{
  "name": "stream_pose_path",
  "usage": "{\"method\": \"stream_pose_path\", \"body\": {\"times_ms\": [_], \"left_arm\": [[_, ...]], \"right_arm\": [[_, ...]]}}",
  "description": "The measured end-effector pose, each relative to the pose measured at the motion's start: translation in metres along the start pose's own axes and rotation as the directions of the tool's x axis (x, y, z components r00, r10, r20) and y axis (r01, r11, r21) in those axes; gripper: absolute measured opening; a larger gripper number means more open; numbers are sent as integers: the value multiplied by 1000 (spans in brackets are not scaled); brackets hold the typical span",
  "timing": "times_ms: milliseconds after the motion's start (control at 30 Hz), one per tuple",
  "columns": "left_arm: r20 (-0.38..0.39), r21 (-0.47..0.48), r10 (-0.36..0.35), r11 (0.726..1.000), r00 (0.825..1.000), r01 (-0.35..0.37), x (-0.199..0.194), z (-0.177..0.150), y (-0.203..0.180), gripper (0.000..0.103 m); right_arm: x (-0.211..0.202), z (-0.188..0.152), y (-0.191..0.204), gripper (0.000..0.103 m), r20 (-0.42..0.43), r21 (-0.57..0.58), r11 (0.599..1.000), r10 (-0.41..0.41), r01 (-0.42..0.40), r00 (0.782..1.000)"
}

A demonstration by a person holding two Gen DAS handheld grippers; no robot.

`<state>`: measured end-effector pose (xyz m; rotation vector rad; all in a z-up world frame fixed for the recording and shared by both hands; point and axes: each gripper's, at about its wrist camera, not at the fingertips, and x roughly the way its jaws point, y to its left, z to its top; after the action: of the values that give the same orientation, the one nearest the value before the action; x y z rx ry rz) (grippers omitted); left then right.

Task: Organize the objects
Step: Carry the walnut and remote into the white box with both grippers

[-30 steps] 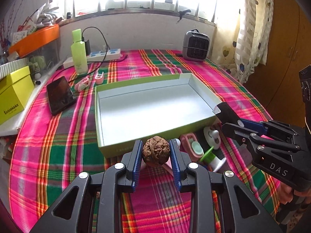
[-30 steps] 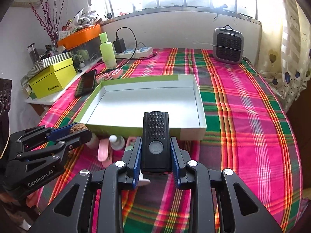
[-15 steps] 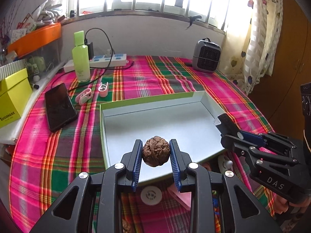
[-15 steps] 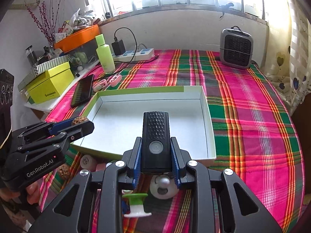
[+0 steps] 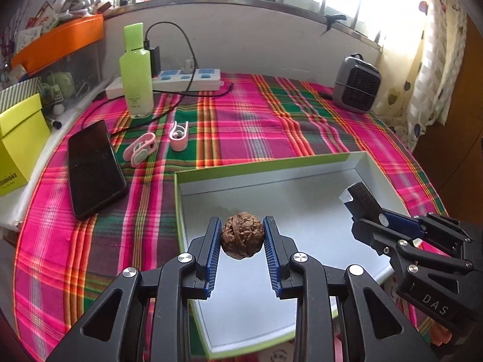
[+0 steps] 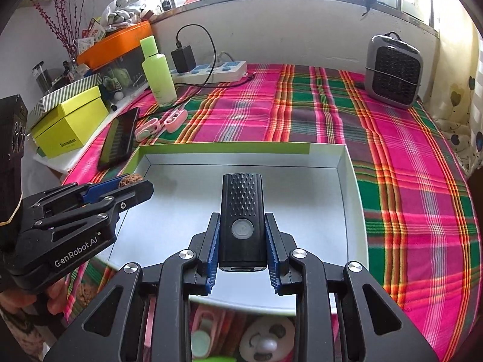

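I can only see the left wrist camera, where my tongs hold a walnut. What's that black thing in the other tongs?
Observer: In the right wrist view it's a flat black device with a bumpy top and a round grey button, pinched in the right tongs.
Operator: What's hiding in front of the box, under my tongs?
Observer: Just outside the box's near wall lie a panda-faced white toy and a pink clip.
Operator: Who's holding my tongs?
Observer: A person's hand curls under the handle of the left tongs.
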<state>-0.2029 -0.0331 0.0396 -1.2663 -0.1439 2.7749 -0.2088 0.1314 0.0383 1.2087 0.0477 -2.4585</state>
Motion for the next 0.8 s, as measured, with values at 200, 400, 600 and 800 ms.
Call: {"method": "stream_pose_path", "body": {"times_ms": [200, 400, 600, 800], "left_arm": [[-10, -9, 20, 1000, 1000, -20, 14, 9, 8, 26], [-29, -14, 23, 1000, 999, -23, 26, 15, 12, 26], [-40, -6, 18, 1000, 999, -18, 32, 18, 11, 26], [-39, 12, 31, 999, 999, -31, 34, 20, 10, 26]], "right_arm": [[17, 10, 7, 28, -22, -18, 1000, -5, 4, 1000], [35, 18, 9, 28, -49, -16, 1000, -2, 1, 999], [43, 22, 13, 28, -65, -27, 1000, 6, -7, 998], [49, 26, 16, 28, -76, -38, 999, 2, -5, 997]]}}
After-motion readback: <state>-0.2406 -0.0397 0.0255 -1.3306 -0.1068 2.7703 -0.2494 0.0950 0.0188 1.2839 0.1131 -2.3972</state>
